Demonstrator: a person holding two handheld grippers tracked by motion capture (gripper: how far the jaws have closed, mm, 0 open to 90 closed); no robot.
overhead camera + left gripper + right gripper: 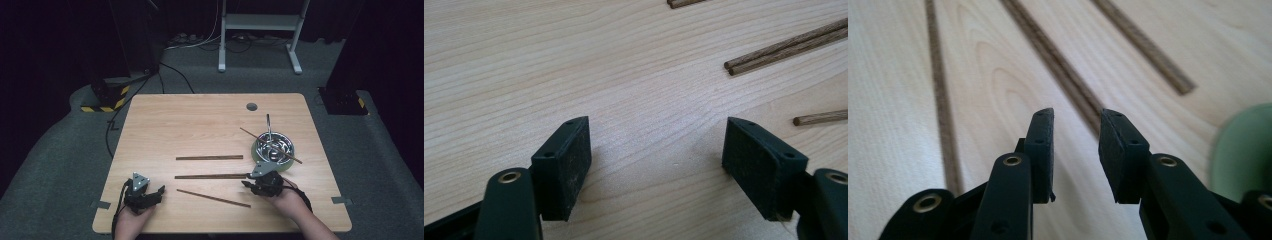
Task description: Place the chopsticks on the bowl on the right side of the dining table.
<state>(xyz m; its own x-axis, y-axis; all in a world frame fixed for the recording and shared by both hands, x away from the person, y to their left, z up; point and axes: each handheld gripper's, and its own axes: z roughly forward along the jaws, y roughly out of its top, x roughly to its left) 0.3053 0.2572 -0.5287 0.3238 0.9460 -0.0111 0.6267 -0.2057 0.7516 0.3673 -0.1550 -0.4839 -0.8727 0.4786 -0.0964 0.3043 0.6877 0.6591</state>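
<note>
On the light wooden table [200,120] lie dark brown wooden chopsticks, long and thin with squared-off ends and a visible grain. The middle pair [210,176] lies flat and level across the table, its two sticks side by side and touching; its right end sits just in front of the right gripper [248,179]. In the right gripper view this pair [1068,80] runs away from the jaws as a double dark strip, its near end at the gap between them. The right gripper's jaws stand a little apart with nothing between the pads, so it is released, not grasping. Another pair [209,157] lies just beyond the middle one, parallel to it, and a further chopstick [213,198] lies nearer the person, slanting down to the right.

A shiny metal bowl [273,146] on a pale green base stands near the right edge, just beyond the right gripper, with one chopstick [270,145] laid slantwise across it and a metal utensil handle rising from it.

The left gripper [159,191] rests low near the table's front left, jaws wide apart over bare wood, holding nothing; chopstick ends [784,47] lie off to its right
</note>
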